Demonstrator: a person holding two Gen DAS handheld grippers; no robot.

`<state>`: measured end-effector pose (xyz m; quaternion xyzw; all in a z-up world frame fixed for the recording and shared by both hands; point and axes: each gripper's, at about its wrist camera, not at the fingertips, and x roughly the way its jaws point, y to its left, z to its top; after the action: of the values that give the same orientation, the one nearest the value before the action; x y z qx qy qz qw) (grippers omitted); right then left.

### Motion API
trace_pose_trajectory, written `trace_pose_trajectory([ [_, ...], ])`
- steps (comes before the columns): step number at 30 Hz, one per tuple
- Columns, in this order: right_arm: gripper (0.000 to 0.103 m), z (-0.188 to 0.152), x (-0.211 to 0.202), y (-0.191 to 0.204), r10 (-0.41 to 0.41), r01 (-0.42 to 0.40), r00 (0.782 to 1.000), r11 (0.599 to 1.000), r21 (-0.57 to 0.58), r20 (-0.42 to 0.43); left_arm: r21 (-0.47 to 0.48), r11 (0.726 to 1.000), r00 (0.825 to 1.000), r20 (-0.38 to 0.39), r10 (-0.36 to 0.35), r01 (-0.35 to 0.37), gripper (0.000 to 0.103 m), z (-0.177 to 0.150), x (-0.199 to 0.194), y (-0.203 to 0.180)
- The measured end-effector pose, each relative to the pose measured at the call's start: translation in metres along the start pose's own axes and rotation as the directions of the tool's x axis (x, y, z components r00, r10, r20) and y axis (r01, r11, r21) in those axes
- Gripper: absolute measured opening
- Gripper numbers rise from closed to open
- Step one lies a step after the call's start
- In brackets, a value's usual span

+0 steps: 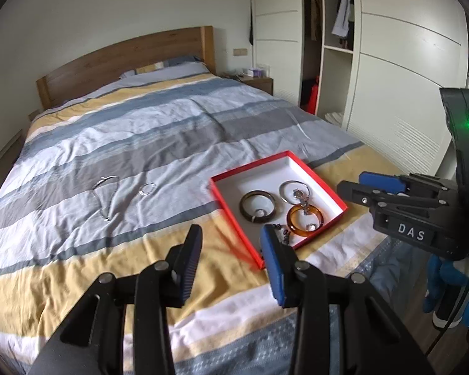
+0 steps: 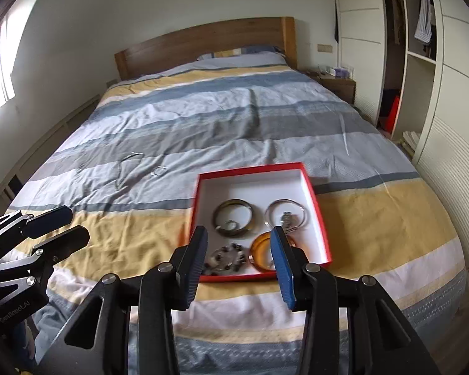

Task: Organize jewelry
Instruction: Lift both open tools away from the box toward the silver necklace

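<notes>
Left gripper (image 1: 231,234): raised, angled downward, jaws apart, nothing between the pads. Right gripper (image 2: 239,237): raised beside it, angled downward likewise, jaws apart, nothing gripped. A blue-gloved hand (image 1: 453,293) holds the right gripper's handle, seen in the left wrist view.

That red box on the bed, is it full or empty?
Partly filled. The red box holds a dark bangle, a silver bangle, an amber bangle and a bead bracelet; its far part is bare.

Soft daylight from a blown-out window (image 2: 0,62) at left; strong fisheye bending, dark corner vignetting, slight blur on the box (image 2: 312,193)
</notes>
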<state>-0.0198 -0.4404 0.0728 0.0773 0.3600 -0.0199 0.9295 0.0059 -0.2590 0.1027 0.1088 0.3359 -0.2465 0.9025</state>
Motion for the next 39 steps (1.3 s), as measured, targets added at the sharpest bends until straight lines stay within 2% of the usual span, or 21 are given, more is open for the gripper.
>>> trace_pose_trajectory([
  [15,0.047,-0.009,-0.046,0.058,0.022,-0.017,0.998,0.996,-0.086,0.053,-0.119,0.988,0.993,0.05,0.105,-0.098,0.043,-0.046,-0.061,0.053],
  [26,0.056,0.006,-0.062,0.104,0.071,-0.055,0.993,0.985,-0.164,0.093,-0.163,0.973,0.977,0.113,0.181,-0.161,0.043,-0.055,-0.089,0.08],
  [31,0.057,0.005,-0.054,0.12,0.091,-0.077,0.993,0.98,-0.186,0.072,-0.199,0.965,0.976,0.101,0.192,-0.169,0.043,-0.065,-0.087,0.096],
  [36,0.057,0.002,-0.036,0.127,0.089,-0.081,0.996,0.977,-0.195,0.031,-0.251,0.955,0.983,0.058,0.176,-0.156,0.043,-0.079,-0.074,0.118],
  [38,0.057,0.001,-0.027,0.128,0.088,-0.083,0.996,0.978,-0.193,0.015,-0.279,0.947,0.985,0.02,0.169,-0.157,0.046,-0.086,-0.063,0.131],
  [39,0.057,0.002,-0.023,0.129,0.087,-0.084,0.996,0.978,-0.192,0.007,-0.296,0.942,0.986,0.003,0.167,-0.158,0.052,-0.09,-0.058,0.138],
])
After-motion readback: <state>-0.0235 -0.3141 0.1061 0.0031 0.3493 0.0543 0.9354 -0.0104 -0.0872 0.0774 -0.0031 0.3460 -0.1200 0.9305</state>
